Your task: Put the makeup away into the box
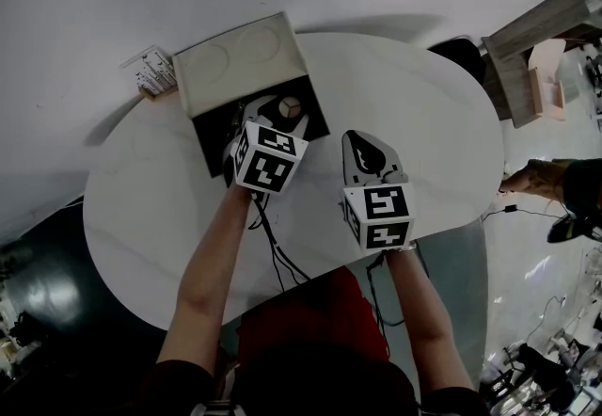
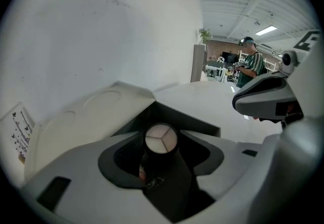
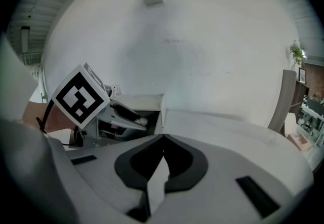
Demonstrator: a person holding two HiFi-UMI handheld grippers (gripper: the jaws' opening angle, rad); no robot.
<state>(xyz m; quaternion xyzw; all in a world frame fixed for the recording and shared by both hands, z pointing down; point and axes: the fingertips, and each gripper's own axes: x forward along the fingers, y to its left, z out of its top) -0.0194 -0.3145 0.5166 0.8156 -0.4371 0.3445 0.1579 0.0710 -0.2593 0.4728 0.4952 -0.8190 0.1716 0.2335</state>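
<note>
A box (image 1: 209, 139) with a black inside and a pale raised lid (image 1: 240, 61) stands at the table's far left. My left gripper (image 1: 280, 111) hangs over the open box, shut on a round black makeup compact (image 1: 290, 107). The left gripper view shows the compact (image 2: 161, 138) with its pale three-part face between the jaws of the left gripper (image 2: 163, 148), the dark box (image 2: 197, 125) just behind it. My right gripper (image 1: 360, 139) hovers over the bare table to the right of the box. In its own view the right gripper (image 3: 163, 139) is shut with nothing in it.
The white oval table (image 1: 423, 122) carries a small printed card packet (image 1: 150, 71) left of the box. Cables (image 1: 277, 259) trail toward me under my arms. Wooden furniture (image 1: 536, 42) and a person (image 1: 560, 184) are beyond the table's right edge.
</note>
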